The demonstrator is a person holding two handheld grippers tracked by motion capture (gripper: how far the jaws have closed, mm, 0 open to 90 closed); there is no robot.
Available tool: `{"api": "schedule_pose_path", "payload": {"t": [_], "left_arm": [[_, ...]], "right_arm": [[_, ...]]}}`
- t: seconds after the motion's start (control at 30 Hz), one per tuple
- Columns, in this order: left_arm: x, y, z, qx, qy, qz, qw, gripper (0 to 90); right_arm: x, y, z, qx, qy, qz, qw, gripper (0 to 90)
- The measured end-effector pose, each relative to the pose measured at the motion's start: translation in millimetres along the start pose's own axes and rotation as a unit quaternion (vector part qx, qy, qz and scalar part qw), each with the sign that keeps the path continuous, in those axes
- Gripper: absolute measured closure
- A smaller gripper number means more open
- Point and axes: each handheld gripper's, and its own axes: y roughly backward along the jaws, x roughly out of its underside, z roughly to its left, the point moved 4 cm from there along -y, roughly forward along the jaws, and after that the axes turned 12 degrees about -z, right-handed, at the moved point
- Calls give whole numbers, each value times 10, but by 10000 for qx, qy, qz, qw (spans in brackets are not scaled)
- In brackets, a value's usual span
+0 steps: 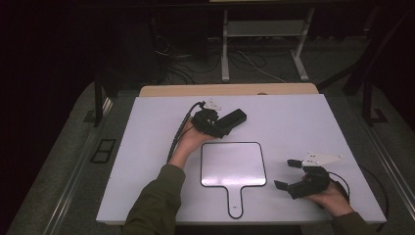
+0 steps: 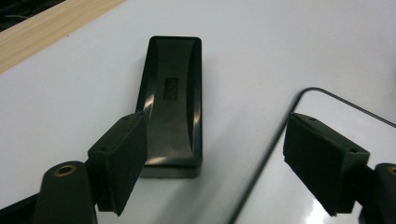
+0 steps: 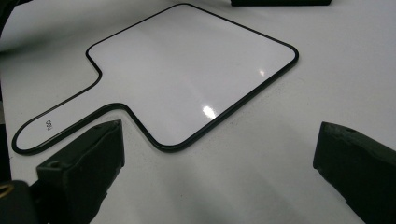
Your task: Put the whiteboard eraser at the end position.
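Left gripper view catches my left gripper [image 2: 210,163] parted, gripping nothing, its left pad at the glossy black rectangular plastic eraser [image 2: 173,102] lying flat on the white table [image 2: 289,42]. High view adds my right gripper [image 1: 289,174], wide open and empty, beside the black-edged white paddle-shaped whiteboard [image 1: 233,164].

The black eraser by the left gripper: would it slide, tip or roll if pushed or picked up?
The eraser lies flat, long and low on the smooth white table, so it would probably slide, not tip or roll. Its glossy top may be slippery. It looks rigid, likely light.
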Motion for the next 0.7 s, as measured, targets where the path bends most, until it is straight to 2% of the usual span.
{"api": "schedule_pose_path", "payload": {"t": [0.17,0.3,0.33,0.7], "left_arm": [[76,134,-76,43,52,-99,9999,180],[134,232,-125,25,32,-141,9999,169],[148,262,-143,-8,85,-186,9998,166],[247,511,-217,-28,116,-449,9989,160]], "right_arm": [[2,-2,-1,27,14,-1,10000,8],[3,-2,-2,47,32,1,10000,8],[4,-4,-3,49,44,-1,10000,8],[7,-3,-7,52,15,18,10000,8]]}}
